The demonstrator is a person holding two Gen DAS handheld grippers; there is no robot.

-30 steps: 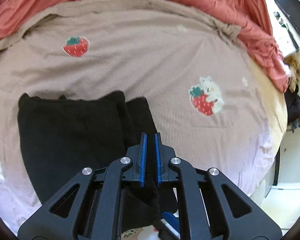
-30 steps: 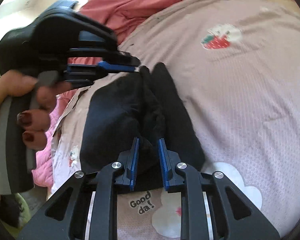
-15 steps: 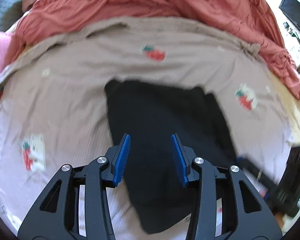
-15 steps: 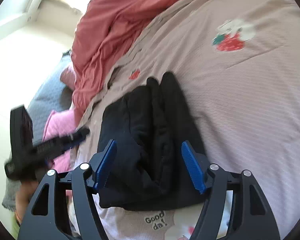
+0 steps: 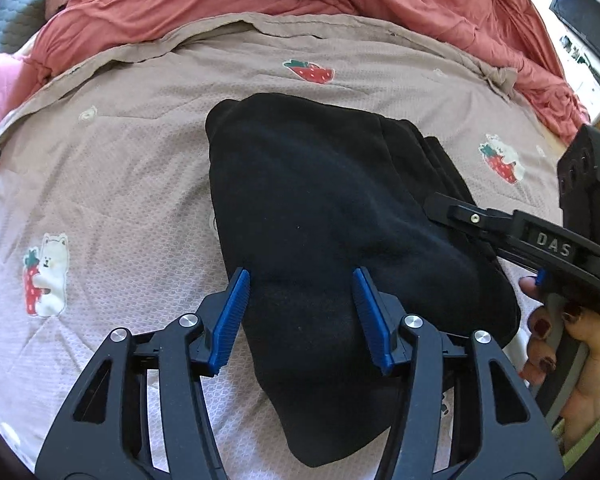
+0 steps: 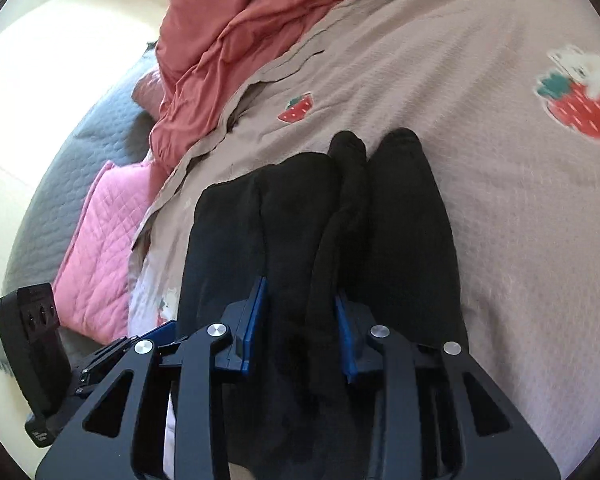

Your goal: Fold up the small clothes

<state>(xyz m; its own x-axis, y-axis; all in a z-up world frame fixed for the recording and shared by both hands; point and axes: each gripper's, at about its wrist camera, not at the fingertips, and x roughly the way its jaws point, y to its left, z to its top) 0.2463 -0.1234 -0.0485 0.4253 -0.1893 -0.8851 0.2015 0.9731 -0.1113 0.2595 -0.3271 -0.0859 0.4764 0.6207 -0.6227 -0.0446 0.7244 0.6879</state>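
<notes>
Where tongs (image 6: 300, 320) overlap, black garment (image 6: 400, 240) obscured.

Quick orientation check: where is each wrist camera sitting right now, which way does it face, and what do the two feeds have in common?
Left wrist: sits behind the open left claw, looking along it over the black garment on the strawberry quilt; the right claw and hand show at right.
Right wrist: sits behind the right claw, low over the garment's folds, facing the red blanket and pink pillow; the left unit shows at lower left.
Shared: garment, quilt, blanket.
</notes>
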